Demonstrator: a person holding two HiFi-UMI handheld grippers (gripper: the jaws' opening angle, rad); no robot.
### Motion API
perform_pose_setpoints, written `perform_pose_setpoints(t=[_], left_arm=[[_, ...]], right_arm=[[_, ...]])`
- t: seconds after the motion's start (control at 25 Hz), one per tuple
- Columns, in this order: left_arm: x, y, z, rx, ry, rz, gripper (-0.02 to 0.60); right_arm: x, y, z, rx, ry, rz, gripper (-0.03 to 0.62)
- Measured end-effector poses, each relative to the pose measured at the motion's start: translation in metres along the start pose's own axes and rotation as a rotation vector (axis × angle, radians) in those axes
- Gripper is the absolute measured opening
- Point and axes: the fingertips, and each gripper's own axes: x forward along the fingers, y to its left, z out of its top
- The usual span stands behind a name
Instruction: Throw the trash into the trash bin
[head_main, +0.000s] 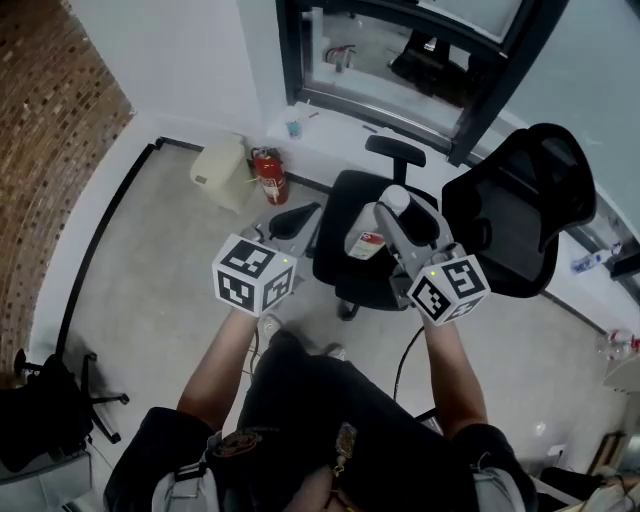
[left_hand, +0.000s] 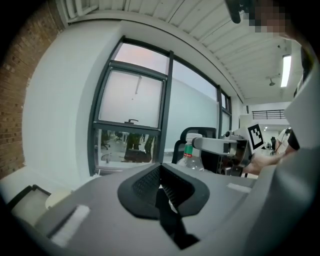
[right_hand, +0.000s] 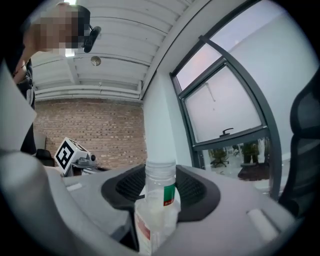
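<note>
A clear plastic bottle with a white cap and a red and green label is held up over a black office chair, with my right gripper shut on it. In the right gripper view the bottle stands upright between the dark pads, cap at the top. My left gripper is shut with nothing in it, a little to the left of the bottle. From the left gripper view, the bottle shows beyond the jaws. A beige trash bin stands on the floor by the far wall.
A red fire extinguisher stands just right of the bin. A second black chair is at the right. A dark-framed window runs along the far wall, and a brick wall lies at the left.
</note>
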Motion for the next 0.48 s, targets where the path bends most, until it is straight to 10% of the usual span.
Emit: perform_pose_setpoints(t=[0.48], left_arm=[[-0.064,0.153,-0.021,-0.097,-0.015,0.195,0.006]], right_arm=[[0.157,0.07,-0.029,0.013,0.068,0.187,0.19]])
